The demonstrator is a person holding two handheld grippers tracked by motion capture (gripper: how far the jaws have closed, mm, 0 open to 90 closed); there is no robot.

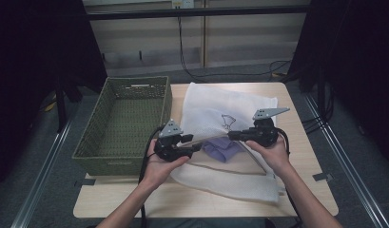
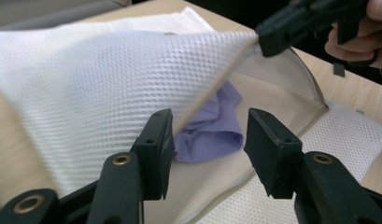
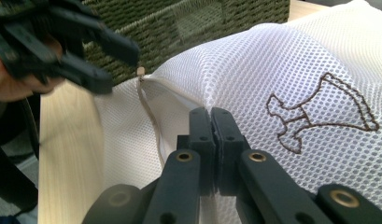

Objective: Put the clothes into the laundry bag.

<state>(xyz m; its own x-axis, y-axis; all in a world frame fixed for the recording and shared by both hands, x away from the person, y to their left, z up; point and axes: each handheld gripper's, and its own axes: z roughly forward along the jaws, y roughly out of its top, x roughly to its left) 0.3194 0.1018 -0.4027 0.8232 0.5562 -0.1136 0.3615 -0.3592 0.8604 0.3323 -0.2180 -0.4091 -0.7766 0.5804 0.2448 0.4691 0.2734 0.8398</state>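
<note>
Purple cloth [image 1: 221, 148] inside mesh bag [image 1: 216, 109], right tongs [image 3: 211, 122] pinching it, left tongs [image 2: 205, 135] spread.

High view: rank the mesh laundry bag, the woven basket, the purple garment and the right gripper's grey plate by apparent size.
1. Mesh laundry bag
2. Woven basket, a close second; it sits off to the side, so this is unsure.
3. Purple garment, partly covered by the bag.
4. Grey plate
</note>
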